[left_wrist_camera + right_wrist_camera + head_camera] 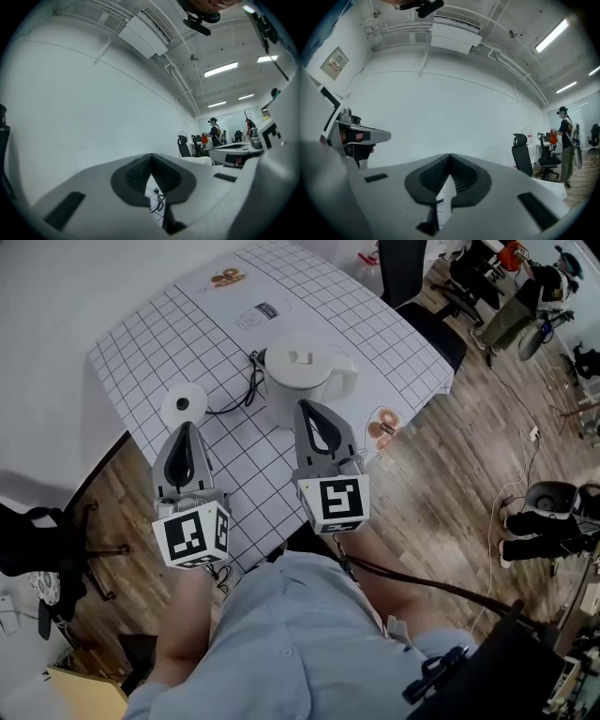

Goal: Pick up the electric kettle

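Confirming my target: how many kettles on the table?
1: the electric kettle stands on the table, just beyond the right hand-held gripper. A round base lies apart, left of it. None looks hidden.

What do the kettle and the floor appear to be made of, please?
The kettle looks like smooth, matte white plastic, with no metallic glint. The floor looks like wood or wood-look planks, given its brown grain and board seams.
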`<state>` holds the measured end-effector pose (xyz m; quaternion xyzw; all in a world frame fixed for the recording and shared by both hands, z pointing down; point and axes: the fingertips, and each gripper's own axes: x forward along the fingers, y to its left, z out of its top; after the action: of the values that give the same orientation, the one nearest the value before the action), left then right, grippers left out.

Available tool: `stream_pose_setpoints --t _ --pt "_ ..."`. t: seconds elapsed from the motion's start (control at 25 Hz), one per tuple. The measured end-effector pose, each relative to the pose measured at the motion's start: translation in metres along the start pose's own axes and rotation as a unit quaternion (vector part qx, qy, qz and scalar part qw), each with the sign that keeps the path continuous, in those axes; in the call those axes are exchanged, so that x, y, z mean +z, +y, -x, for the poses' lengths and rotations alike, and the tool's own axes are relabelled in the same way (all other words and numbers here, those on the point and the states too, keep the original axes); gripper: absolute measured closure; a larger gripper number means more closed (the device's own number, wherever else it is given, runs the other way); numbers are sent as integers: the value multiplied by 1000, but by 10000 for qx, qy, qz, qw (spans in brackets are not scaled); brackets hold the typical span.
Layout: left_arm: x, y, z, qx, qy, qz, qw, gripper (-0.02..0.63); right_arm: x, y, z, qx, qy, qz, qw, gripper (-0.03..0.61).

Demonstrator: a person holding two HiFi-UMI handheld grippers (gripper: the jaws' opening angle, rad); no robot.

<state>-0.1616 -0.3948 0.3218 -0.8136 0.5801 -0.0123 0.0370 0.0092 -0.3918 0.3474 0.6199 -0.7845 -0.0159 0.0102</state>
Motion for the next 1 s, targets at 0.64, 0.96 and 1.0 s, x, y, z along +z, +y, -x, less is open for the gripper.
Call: stream_pose_setpoints --t 0.64,0.96,1.0 --pt "4 6 2 17 -49 59 10000 615 3 17 -2 215 20 48 9998 578" --pt "3 7 2 49 -56 50 10000 615 5 23 -6 299 -37 42 9995 578" --pt "3 8 2 54 -57 48 10000 615 6 23 -7 305 -44 50 9995 578"
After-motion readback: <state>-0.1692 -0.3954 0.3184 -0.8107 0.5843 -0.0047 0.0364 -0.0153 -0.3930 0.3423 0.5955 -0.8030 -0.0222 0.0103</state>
